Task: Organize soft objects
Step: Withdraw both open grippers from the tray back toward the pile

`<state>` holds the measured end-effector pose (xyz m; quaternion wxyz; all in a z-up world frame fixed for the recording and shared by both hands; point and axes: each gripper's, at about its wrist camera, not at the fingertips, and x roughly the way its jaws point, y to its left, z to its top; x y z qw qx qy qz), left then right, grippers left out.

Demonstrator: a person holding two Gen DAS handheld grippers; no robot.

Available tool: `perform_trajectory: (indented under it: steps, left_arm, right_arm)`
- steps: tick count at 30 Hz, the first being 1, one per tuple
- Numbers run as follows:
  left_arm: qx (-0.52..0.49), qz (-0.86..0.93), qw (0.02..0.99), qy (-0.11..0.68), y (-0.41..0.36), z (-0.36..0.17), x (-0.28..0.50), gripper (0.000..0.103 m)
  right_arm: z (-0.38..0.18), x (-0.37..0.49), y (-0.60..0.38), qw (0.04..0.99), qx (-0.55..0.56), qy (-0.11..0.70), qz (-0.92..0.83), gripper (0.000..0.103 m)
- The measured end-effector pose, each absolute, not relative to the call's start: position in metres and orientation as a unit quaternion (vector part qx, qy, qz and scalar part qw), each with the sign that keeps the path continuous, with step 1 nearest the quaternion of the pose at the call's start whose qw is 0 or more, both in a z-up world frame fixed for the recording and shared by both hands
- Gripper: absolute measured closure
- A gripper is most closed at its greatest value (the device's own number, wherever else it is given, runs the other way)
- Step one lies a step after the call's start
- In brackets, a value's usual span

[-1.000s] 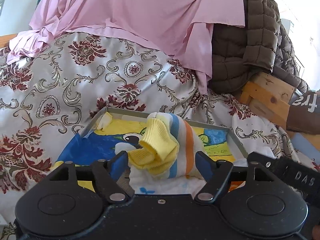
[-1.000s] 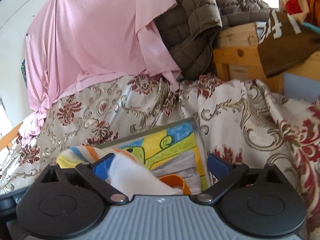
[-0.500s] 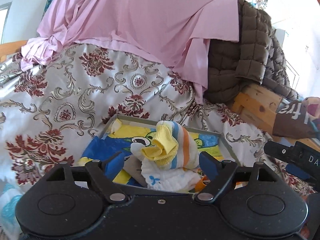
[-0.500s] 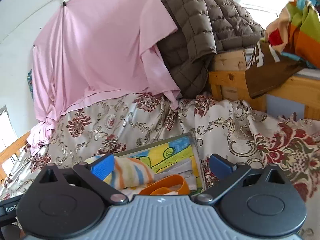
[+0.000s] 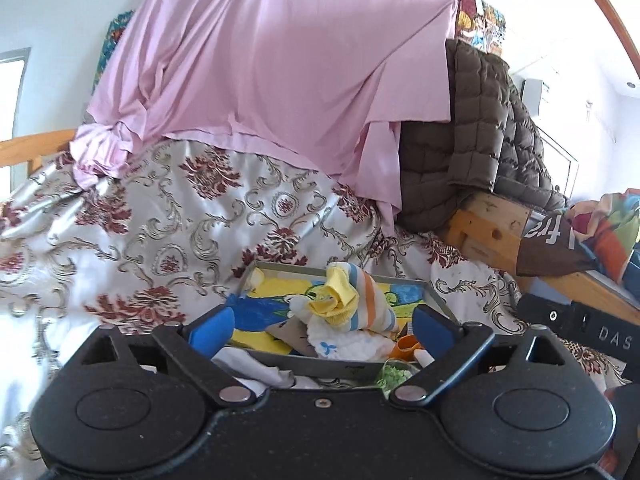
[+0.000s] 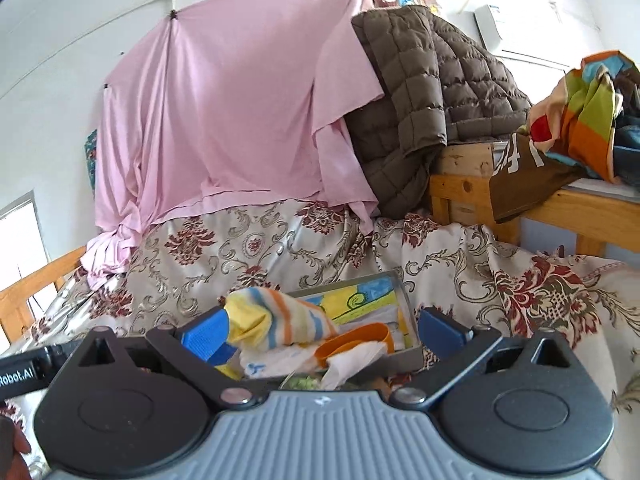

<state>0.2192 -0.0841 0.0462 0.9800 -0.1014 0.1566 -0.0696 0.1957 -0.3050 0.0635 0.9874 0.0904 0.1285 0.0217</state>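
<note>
Striped sock bundle (image 5: 352,300) lies in the tray (image 5: 340,368) on the bed, just ahead of my left hand-held gripper (image 5: 322,330), whose jaws are opening, nothing between them. Right hand-held gripper (image 6: 320,332) released too. I judge placement done; next, fetch another soft item.

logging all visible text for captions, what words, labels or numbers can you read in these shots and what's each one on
"DAS": white letters on the right hand-held gripper, cut off at the left wrist view's edge.
"Robot.AI": white print on the left hand-held gripper, its start cut off in the right wrist view.
"fr": large white letters on the brown garment on the wooden shelf; the rest is folded away.
Air conditioner label: too small to read.
</note>
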Motion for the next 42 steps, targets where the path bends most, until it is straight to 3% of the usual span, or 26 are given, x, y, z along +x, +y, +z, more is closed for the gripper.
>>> perform_trajectory:
  steps: [12,21,42]
  left_arm:
    - [-0.066,-0.056,0.983,0.165,-0.031,0.043,0.156,0.001]
    - [-0.081,-0.031,0.977,0.195,0.002,0.012,0.120,0.001]
    - [-0.059,0.042,0.965,0.253,0.038,-0.042,0.128,0.001]
  right_arm:
    - [0.040,0.146,-0.259,0.985,0.055,0.157,0.036,0.000]
    - [0.020,0.126,-0.232,0.978,0.060,0.194,0.052,0.000]
    - [-0.026,0.141,-0.178,0.953,-0.006,0.277,0.120,0.000]
